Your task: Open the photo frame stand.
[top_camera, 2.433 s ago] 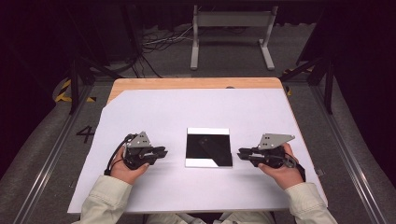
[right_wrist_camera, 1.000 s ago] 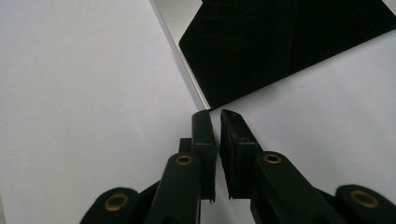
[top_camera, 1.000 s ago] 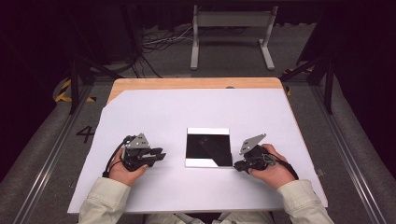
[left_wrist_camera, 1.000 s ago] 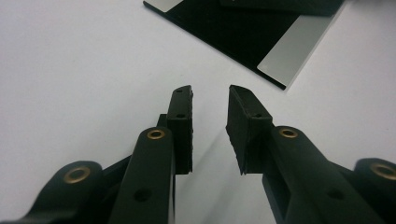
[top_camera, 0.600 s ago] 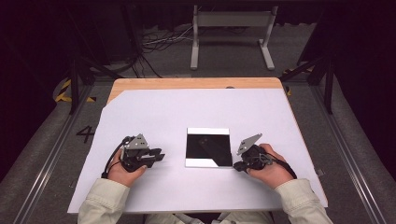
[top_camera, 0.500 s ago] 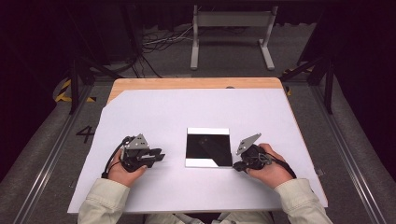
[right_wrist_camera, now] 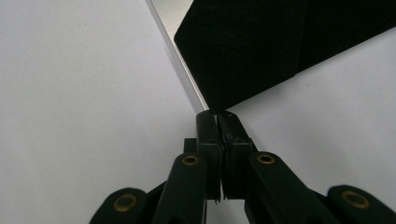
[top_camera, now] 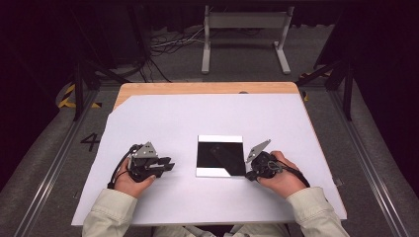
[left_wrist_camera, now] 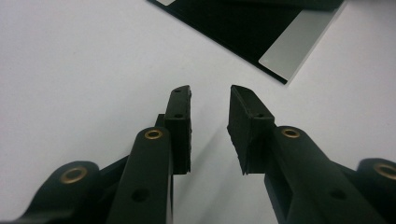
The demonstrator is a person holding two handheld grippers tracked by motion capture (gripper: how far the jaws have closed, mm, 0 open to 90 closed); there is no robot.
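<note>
With the right tool [right_wrist_camera: 217, 116] clenched on the near corner of the black sheet [right_wrist_camera: 261, 46] directly ahead, lift gently (left tool [left_wrist_camera: 210, 100] released, idle on the worktop [top_camera: 163, 118]).

A wooden table [top_camera: 207, 88] carries a white sheet [top_camera: 207, 118]. Beyond its far edge, a grey metal stand [top_camera: 244, 29] and loose cables [top_camera: 168, 44] sit on grey carpet [top_camera: 49, 168]. Yellow-black tape [top_camera: 66, 96] marks the left floor; the surroundings are dark.
</note>
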